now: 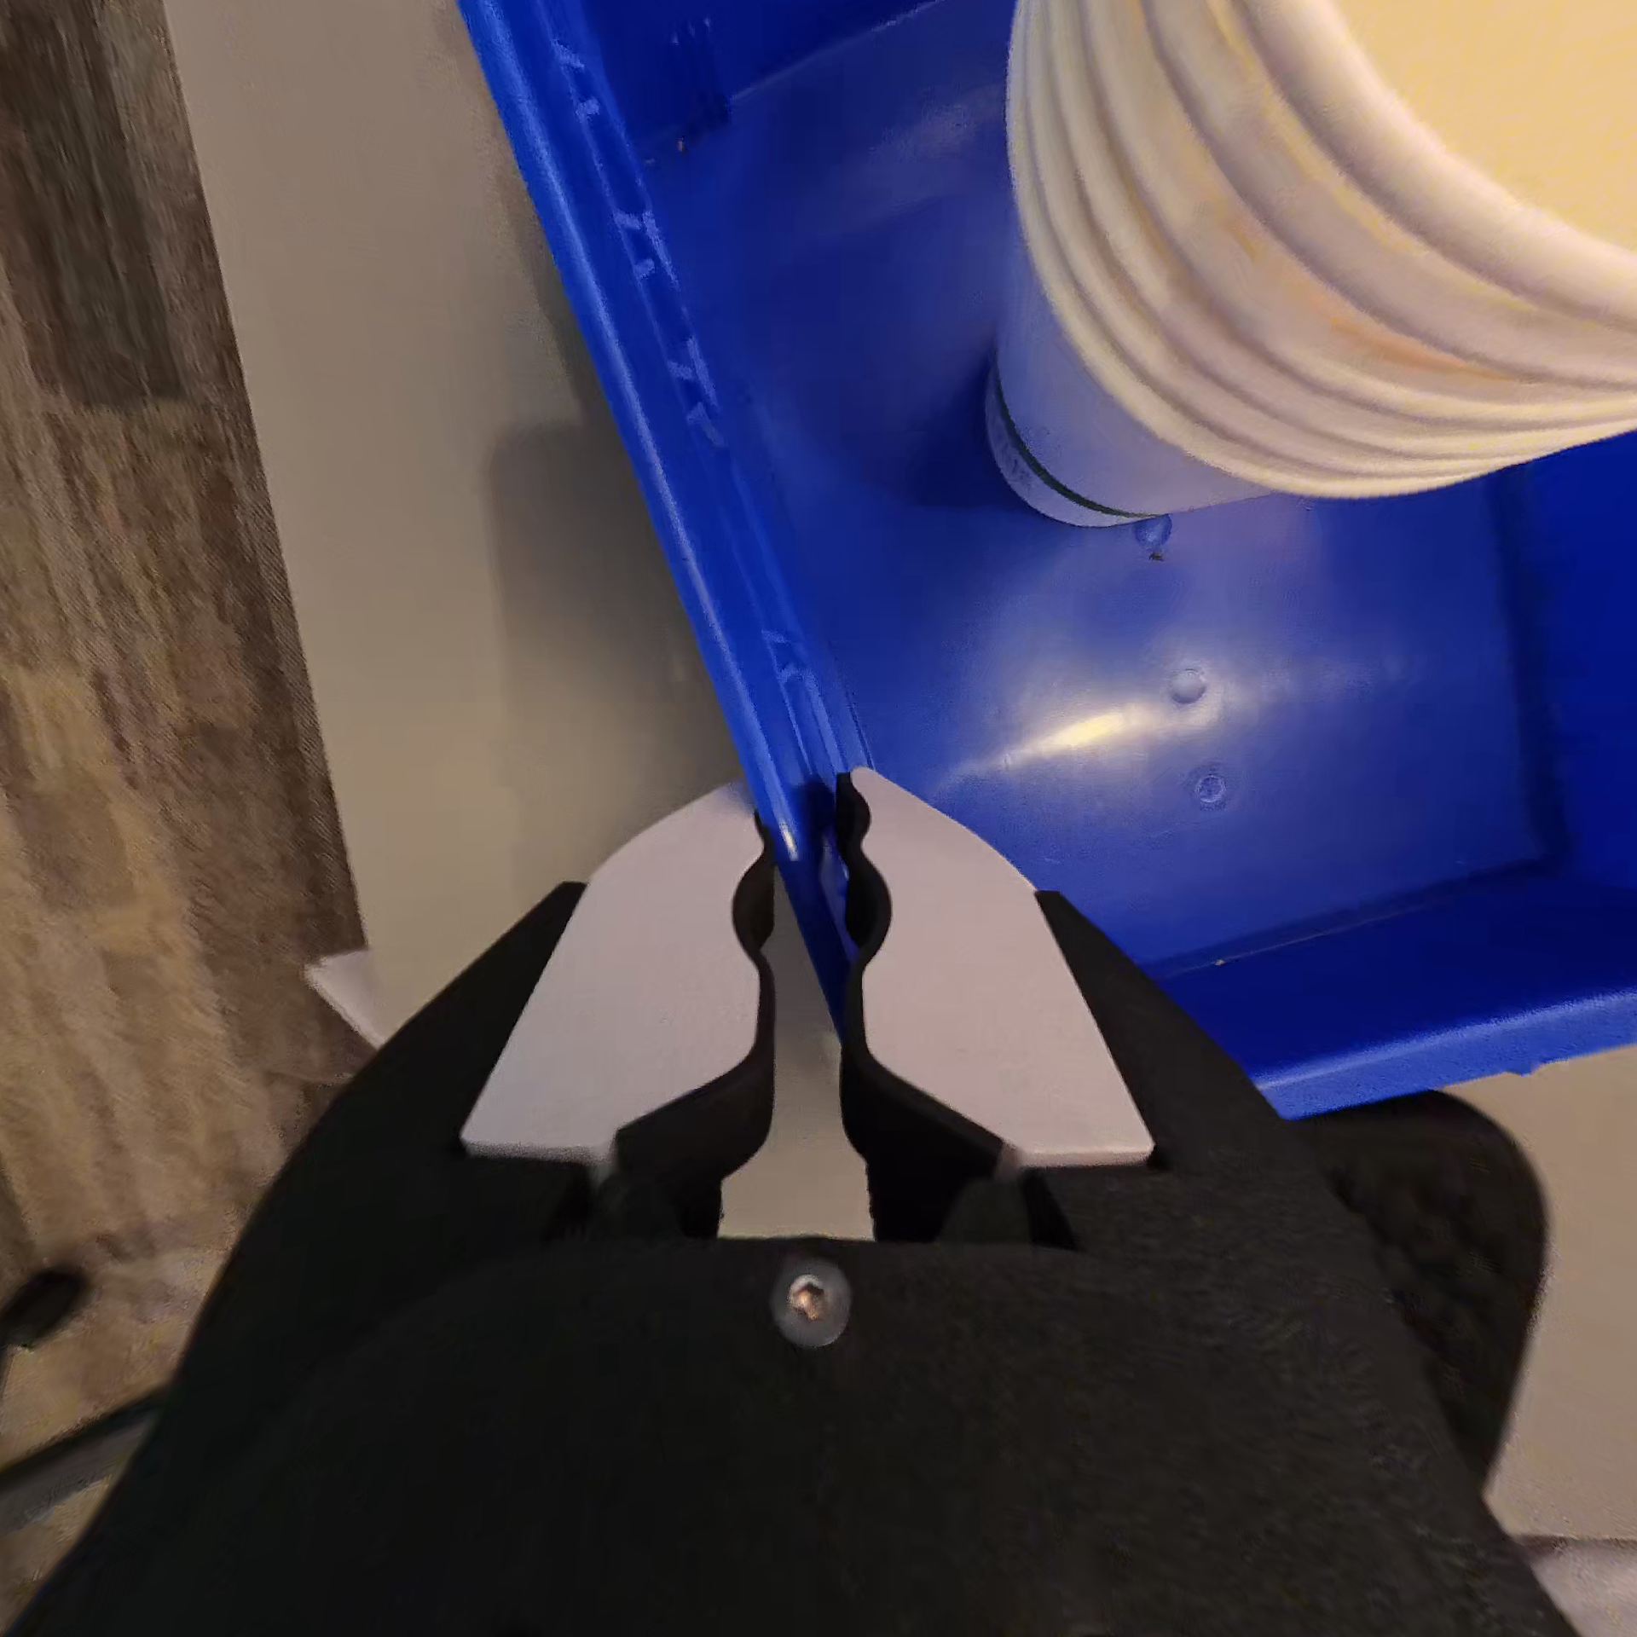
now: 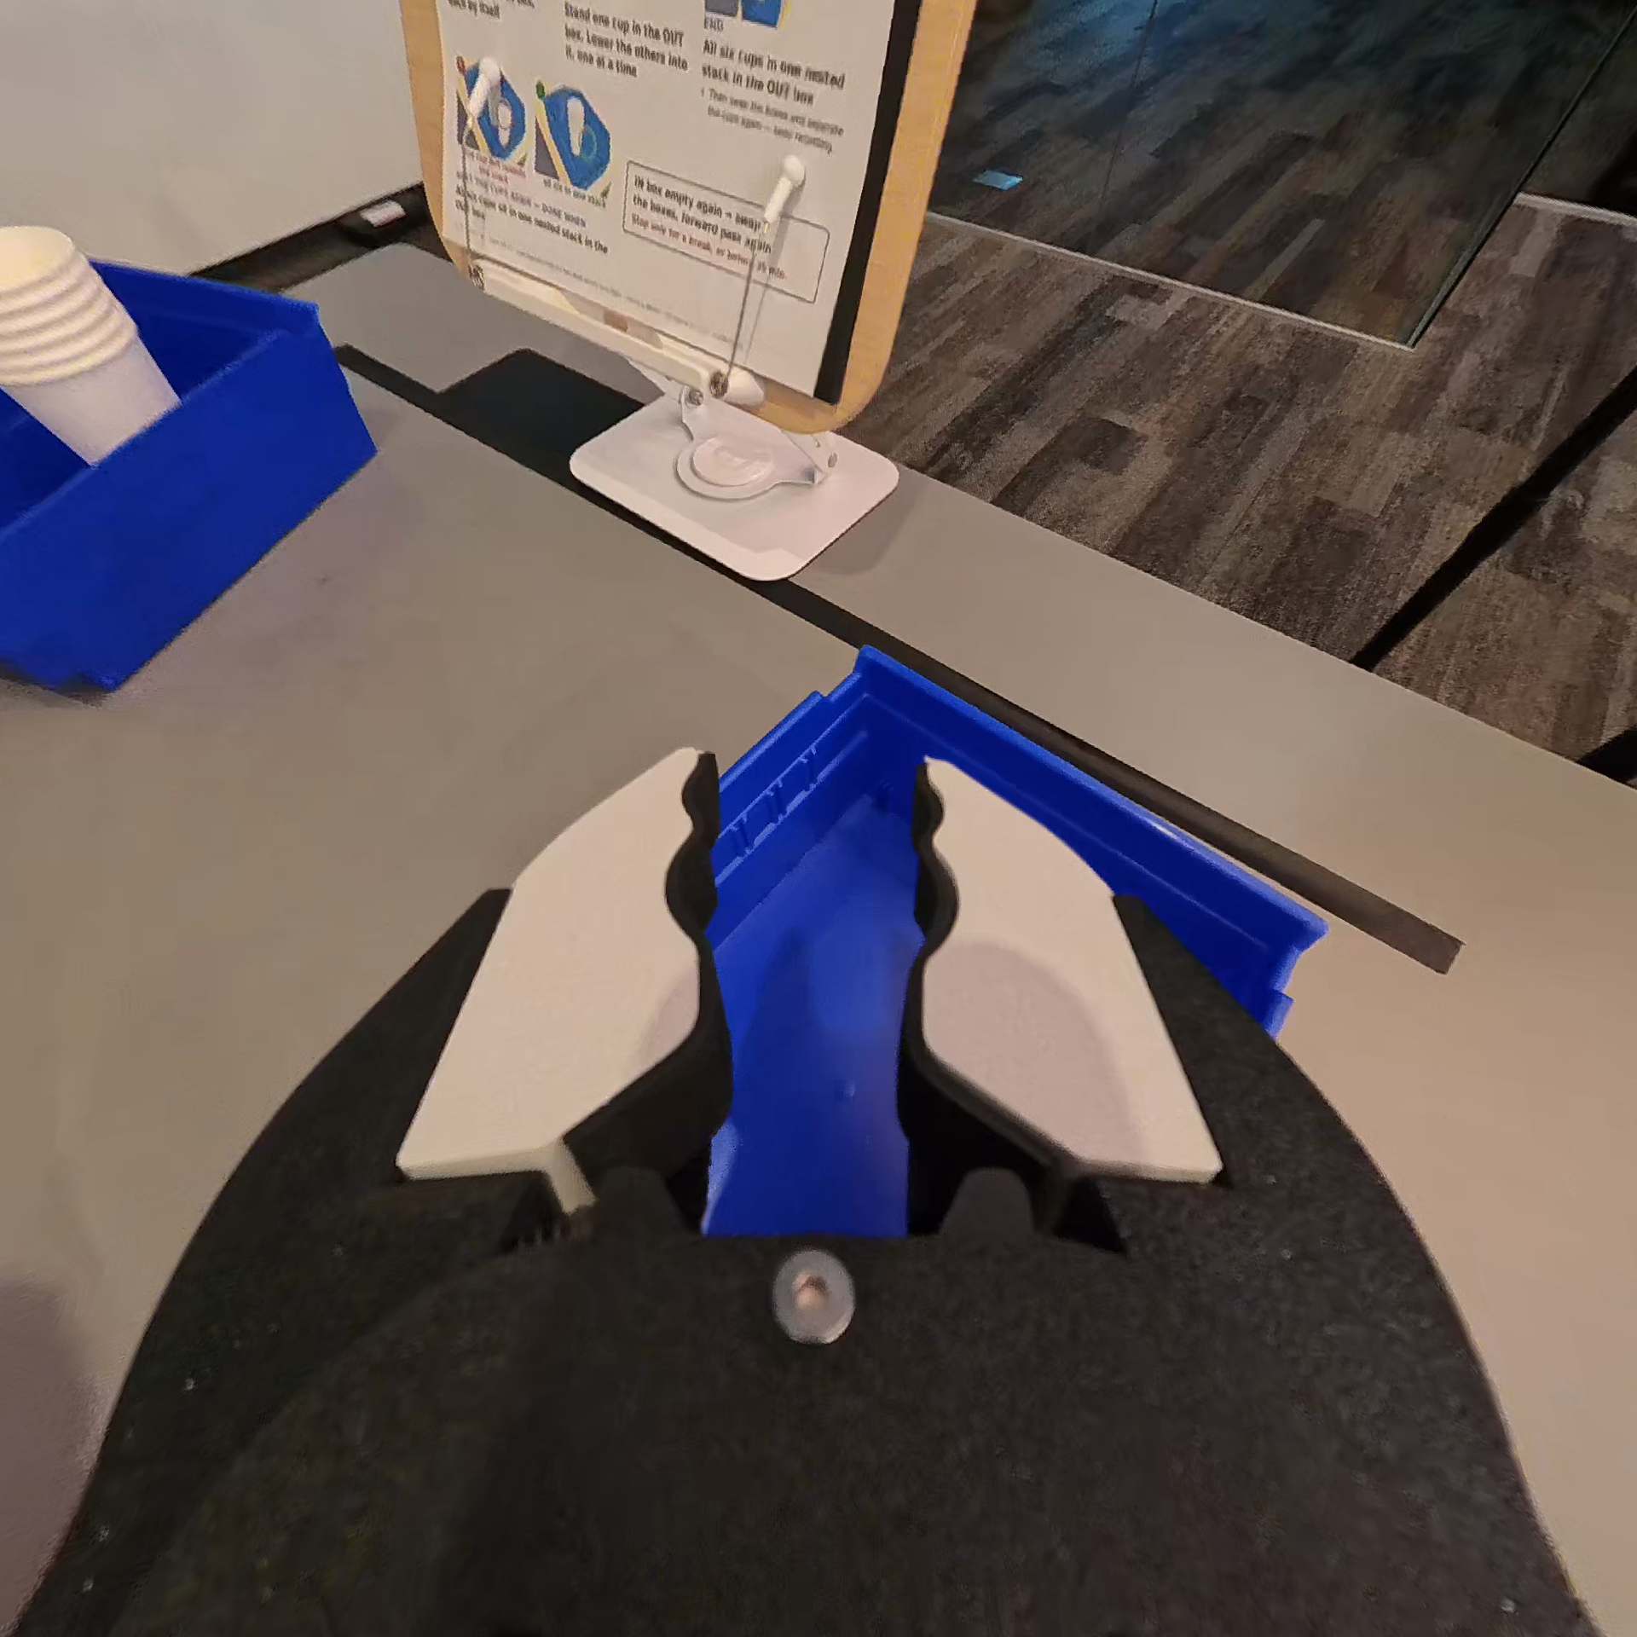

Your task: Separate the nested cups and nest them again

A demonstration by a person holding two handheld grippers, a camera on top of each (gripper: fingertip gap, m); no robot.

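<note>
Pinching bin wall (image 1: 802,567) at frame centre, left gripper (image 1: 802,819) likely steadies it; cup stack (image 1: 1284,266) upper right inside. Right gripper (image 2: 810,771) spread, holding nothing, over second bin (image 2: 1045,815).

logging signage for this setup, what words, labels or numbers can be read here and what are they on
Printed sheet on the white stand: several lines of print with small pictures; legible in part, but I don't copy out writing.
Cup stack: small print by a green band at the lowest cup's base, too blurred to read.
Blue bin: moulded marks along its wall, not readable as words.
No other text shows.
</note>
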